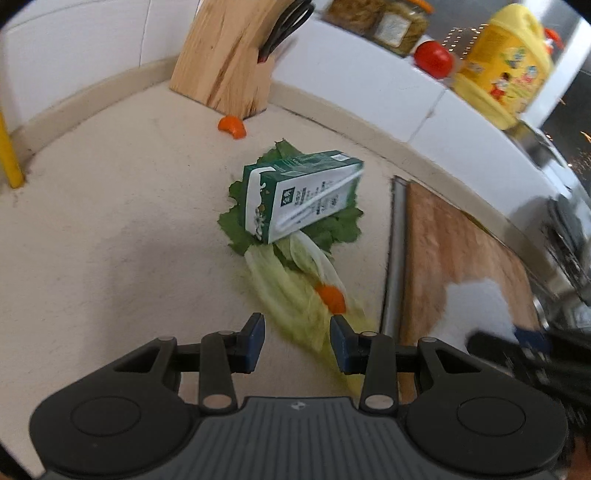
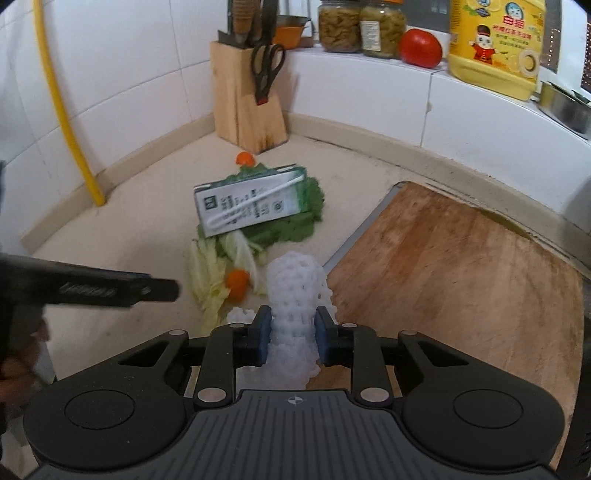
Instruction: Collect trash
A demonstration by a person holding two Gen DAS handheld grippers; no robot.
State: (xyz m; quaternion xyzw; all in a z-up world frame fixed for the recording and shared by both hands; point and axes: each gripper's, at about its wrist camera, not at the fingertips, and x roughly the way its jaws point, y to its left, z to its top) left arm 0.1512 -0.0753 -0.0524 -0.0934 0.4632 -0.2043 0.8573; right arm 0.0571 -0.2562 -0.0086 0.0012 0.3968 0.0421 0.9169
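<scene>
The right tongs are clamped on a white foam net sleeve, their blue pads pressing in on both of its sides; the sleeve stands up between them at the near left corner of the wooden cutting board. Only the right wrist view shows this grip. In the left wrist view the same sleeve is just a blurred white patch over the board, with the right tongs a dark smear beside it.

The left tongs are partly open with nothing between the pads, held above the pale end of the vegetable scraps on the counter. From the right wrist view they appear only as a blurred dark bar coming in from the left, so their opening cannot be read there.

Left of the board, a green and white drink carton lies on its side on dark green leaves, a straw taped across its face. One orange carrot piece sits on the pale leaves nearer the board's near corner; another lies beyond the carton at the foot of the wooden knife block.

The right wrist view alone shows the block whole, with scissors hanging on it, and a yellow pipe running down the tiled wall. On the ledge behind the board stand jars, a tomato and a yellow jug.
</scene>
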